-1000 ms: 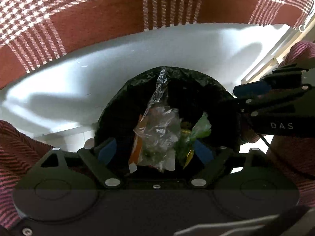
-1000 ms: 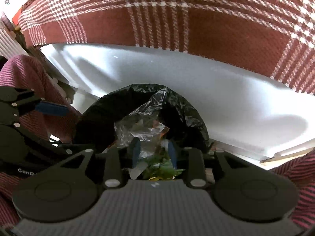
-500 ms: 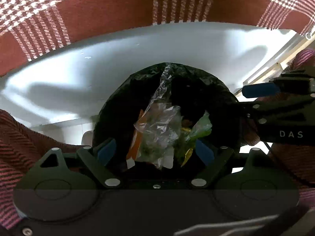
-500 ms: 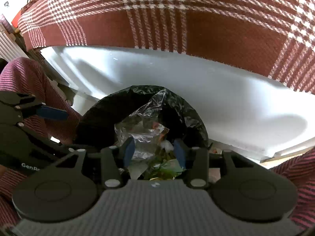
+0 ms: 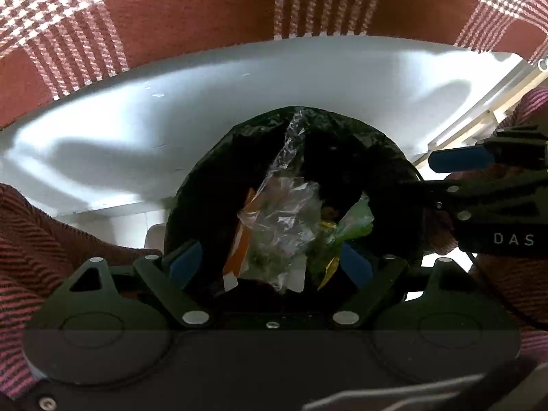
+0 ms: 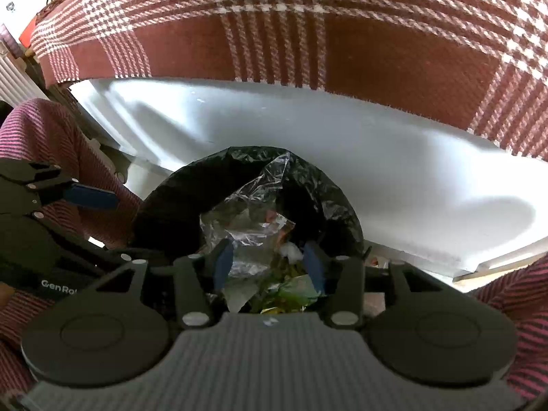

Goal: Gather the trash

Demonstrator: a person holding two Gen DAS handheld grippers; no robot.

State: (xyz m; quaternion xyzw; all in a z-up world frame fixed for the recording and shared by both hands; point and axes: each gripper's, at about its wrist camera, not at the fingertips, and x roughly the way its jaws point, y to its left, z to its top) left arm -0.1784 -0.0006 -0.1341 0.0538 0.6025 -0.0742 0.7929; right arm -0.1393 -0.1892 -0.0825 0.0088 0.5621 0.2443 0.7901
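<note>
A bin lined with a black bag (image 5: 212, 185) (image 6: 164, 212) stands below both grippers. Inside lie crumpled clear plastic (image 5: 284, 212) (image 6: 246, 226), an orange scrap (image 5: 239, 250) and a green wrapper (image 5: 354, 221) (image 6: 291, 291). My left gripper (image 5: 270, 263) hangs over the bin mouth, open wide, its blue pads clear of the trash. My right gripper (image 6: 269, 265) is also over the bin and open; the plastic and wrapper show between its pads, which do not press on them. Each gripper also shows at the edge of the other's view: right gripper (image 5: 479, 174), left gripper (image 6: 51, 198).
A red-and-white plaid cloth (image 5: 205, 17) (image 6: 342, 34) hangs over a white surface (image 5: 171, 120) (image 6: 376, 171) behind the bin. The person's striped pink sleeves (image 5: 41, 233) (image 6: 41, 137) flank the bin on both sides. A white ribbed panel (image 6: 13, 78) stands at the far left.
My right gripper's pads have spread apart, away from the wrappers they were close around. The left gripper and the bin have stayed as they were.
</note>
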